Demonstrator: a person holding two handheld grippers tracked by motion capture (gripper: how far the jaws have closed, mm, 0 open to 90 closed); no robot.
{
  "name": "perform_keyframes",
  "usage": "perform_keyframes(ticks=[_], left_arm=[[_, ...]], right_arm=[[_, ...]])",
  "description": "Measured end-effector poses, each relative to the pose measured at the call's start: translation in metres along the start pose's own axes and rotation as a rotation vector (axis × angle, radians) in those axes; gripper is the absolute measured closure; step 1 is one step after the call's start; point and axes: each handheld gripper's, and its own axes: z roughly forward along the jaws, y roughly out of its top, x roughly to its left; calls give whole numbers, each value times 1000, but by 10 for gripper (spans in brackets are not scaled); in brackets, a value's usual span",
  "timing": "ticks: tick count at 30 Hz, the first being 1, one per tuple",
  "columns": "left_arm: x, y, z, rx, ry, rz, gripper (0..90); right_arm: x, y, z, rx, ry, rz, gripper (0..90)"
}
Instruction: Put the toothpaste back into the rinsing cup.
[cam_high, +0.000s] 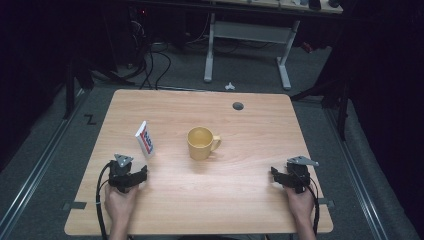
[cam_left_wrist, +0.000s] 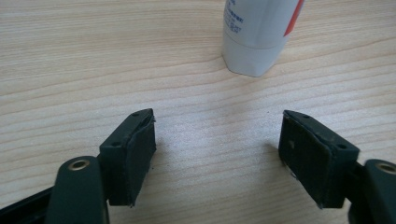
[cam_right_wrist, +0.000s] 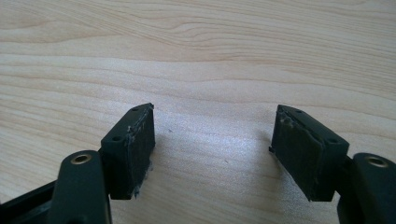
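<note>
- Your left hand (cam_high: 119, 202) comes in at the near left edge of the table (cam_high: 200, 210) and holds the left gripper (cam_high: 141, 175); its cable (cam_high: 101, 192) loops off to the left of your wrist.
- In the left gripper view, that gripper (cam_left_wrist: 217, 144) has its jaws spread wide, with bare wood between the pads (cam_left_wrist: 140, 161). It grips nothing.
- Your right hand (cam_high: 301, 204) sits at the near right edge and holds the right gripper (cam_high: 275, 175), with a grey plate (cam_high: 302, 161) on top.
- In the right gripper view, this gripper (cam_right_wrist: 212, 142) is also spread wide apart over bare wood, and nothing sits between its pads (cam_right_wrist: 140, 154).
- The two grippers are well apart, one near each side of the table, both pointing inward and away from you.
- Just beyond your left gripper stands the tube (cam_high: 145, 139), white with a red and blue label, tilted. In the left gripper view, its white cap end (cam_left_wrist: 250, 56) rests on the wood ahead of the jaws and a little to the right, clear of both pads.
- Farther in, near the table's middle, stands the mug (cam_high: 201, 143), yellow and upright, its handle pointing right. It is to the right of the tube and apart from it.
- Past the mug, near the far edge, is a dark round hole (cam_high: 238, 106) in the tabletop.
</note>
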Motion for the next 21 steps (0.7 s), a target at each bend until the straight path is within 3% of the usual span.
perform_keyframes(ticks=[21], left_arm=[[0, 1, 1, 3, -9, 1, 250]], right_arm=[[0, 0, 0, 0, -2, 1, 302]])
